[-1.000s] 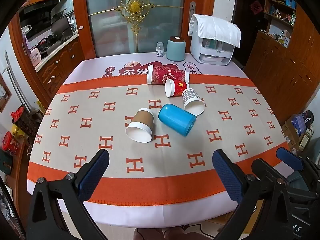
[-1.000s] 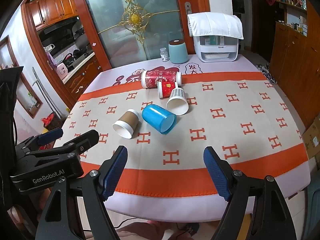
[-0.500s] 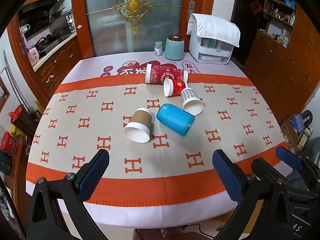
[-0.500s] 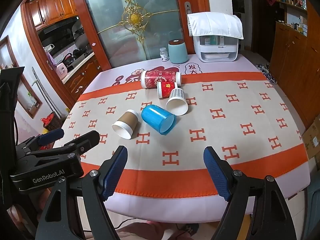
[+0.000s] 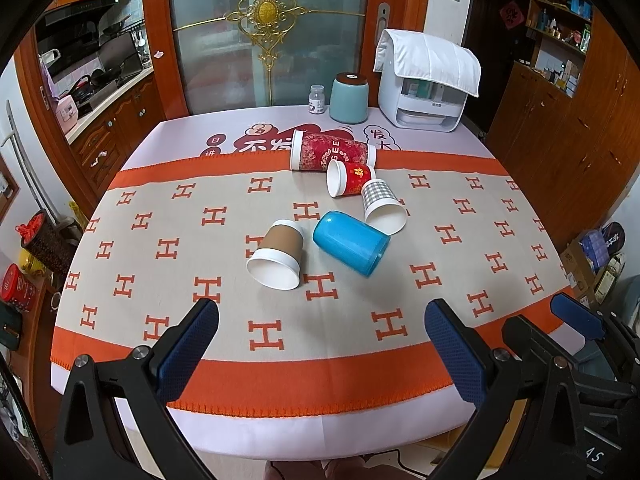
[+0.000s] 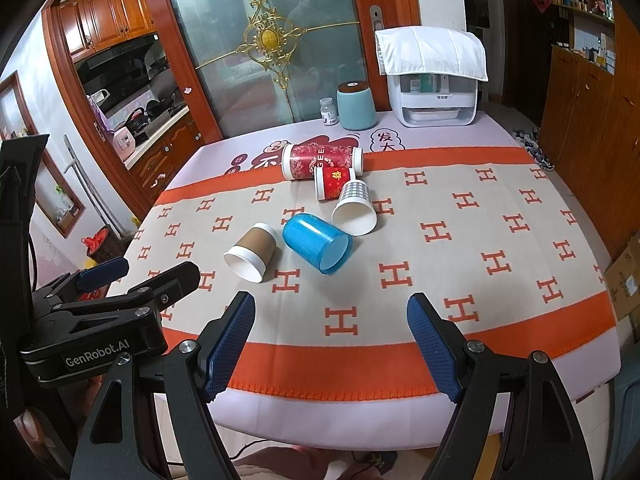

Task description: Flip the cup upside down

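Note:
Several cups lie on their sides mid-table: a brown paper cup, a blue plastic cup, a checked paper cup, a small red cup and a tall red tumbler. My left gripper is open and empty above the table's near edge. My right gripper is open and empty, also at the near edge. The left gripper also shows at the left of the right wrist view.
The table has an orange-and-beige patterned cloth. At its far edge stand a teal canister, a small white bottle and a white appliance under a cloth. Wooden cabinets stand to the right, a glass door behind.
Both grippers stay open at the near edge. The left view has shifted slightly; the cups have not moved.

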`<action>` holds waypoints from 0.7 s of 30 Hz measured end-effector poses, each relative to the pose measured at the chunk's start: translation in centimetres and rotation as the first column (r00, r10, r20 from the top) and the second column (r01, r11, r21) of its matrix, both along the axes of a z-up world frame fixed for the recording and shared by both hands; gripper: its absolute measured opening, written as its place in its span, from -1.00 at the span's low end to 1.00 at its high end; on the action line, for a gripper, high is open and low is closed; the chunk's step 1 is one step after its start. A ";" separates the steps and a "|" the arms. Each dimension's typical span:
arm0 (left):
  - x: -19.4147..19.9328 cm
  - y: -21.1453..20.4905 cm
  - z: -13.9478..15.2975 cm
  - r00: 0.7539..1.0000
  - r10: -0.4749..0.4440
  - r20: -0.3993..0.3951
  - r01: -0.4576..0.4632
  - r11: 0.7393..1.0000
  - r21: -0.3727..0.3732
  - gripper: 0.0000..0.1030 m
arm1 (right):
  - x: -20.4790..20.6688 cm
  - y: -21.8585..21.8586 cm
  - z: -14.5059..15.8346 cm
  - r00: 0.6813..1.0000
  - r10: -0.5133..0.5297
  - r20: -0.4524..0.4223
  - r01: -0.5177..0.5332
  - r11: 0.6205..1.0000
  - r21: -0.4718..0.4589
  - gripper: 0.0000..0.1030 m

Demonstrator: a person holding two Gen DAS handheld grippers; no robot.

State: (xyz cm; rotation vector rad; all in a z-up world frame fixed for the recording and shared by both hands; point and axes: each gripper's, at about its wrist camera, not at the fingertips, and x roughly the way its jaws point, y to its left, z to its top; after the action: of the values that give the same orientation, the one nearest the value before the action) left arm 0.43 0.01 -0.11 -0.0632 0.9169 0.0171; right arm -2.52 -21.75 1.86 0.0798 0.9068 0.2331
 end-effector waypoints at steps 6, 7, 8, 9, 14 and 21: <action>0.5 -0.1 0.4 1.000 -0.001 -0.005 0.001 1.000 0.001 0.98 | 0.2 0.0 -0.1 1.000 -0.001 -0.001 0.001 1.000 0.000 0.55; 0.6 -0.1 0.4 1.000 -0.001 -0.004 0.001 1.000 0.001 0.98 | 0.2 0.0 -0.1 1.000 -0.001 0.000 0.001 1.000 -0.001 0.55; 0.6 -0.1 0.4 1.000 -0.002 -0.004 0.002 1.000 0.001 0.98 | 0.3 0.0 -0.1 1.000 -0.001 0.000 0.001 1.000 -0.001 0.55; 0.6 -0.1 0.4 1.000 -0.001 -0.004 0.001 1.000 0.001 0.98 | 0.3 0.0 -0.1 1.000 -0.001 -0.001 0.001 1.000 0.000 0.55; 0.6 -0.1 0.4 1.000 -0.001 -0.004 0.001 1.000 0.000 0.98 | 0.3 0.0 -0.1 1.000 0.000 0.000 0.000 1.000 -0.001 0.55; 0.7 0.0 0.4 1.000 -0.001 -0.005 0.001 1.000 0.000 0.98 | 0.4 -0.1 -0.1 1.000 0.000 0.001 0.000 1.000 0.000 0.55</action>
State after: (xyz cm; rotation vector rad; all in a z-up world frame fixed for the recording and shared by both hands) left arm 1.15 -0.01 0.31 -0.0630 0.9216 0.0157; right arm -2.16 -21.84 1.75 0.0798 0.9062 0.2327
